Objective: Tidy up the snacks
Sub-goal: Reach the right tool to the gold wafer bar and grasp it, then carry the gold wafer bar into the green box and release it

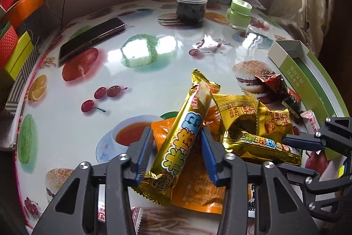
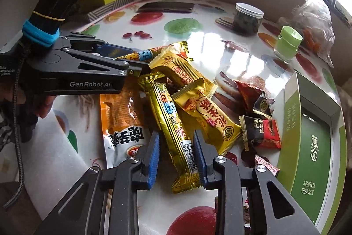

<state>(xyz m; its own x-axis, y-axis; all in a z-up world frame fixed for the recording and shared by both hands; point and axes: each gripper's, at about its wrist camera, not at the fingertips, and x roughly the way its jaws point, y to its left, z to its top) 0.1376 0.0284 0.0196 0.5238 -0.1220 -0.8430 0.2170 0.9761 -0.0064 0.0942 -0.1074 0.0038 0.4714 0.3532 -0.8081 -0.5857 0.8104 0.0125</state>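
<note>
Left gripper point(image 1: 176, 147) straddles a long gold snack bar point(image 1: 178, 136), blue pads on either flank; the left pad appears apart from the wrapper, so whether the jaws pinch or merely bracket it I cannot tell. Right gripper point(image 2: 176, 158) likewise straddles a second gold bar point(image 2: 173, 124) near its barcode end, jaws spread, a gap visible on both sides. Both bars belong to one heap of snacks toward the right edge of the tabletop point(image 1: 77, 136), the heap overlapping an orange packet point(image 2: 123, 111), two yellow peanut-candy packets point(image 2: 198, 107) and small dark and red sweets point(image 2: 261, 129). A green-and-white open box point(image 2: 312, 124) sits at the right edge, just beside the heap. Risks, as judged: the wrappers are glossy foil and will likely slip or twist if pinched off-centre. The first bar leans on the pile, so lifting it may drag the packets under it and scatter them. The two grippers work near each other and could knock together. A phone point(image 1: 92, 41), a lidded jar point(image 1: 191, 8) and a green pot point(image 1: 239, 14) stand well apart toward the far edge, out of harm.
</note>
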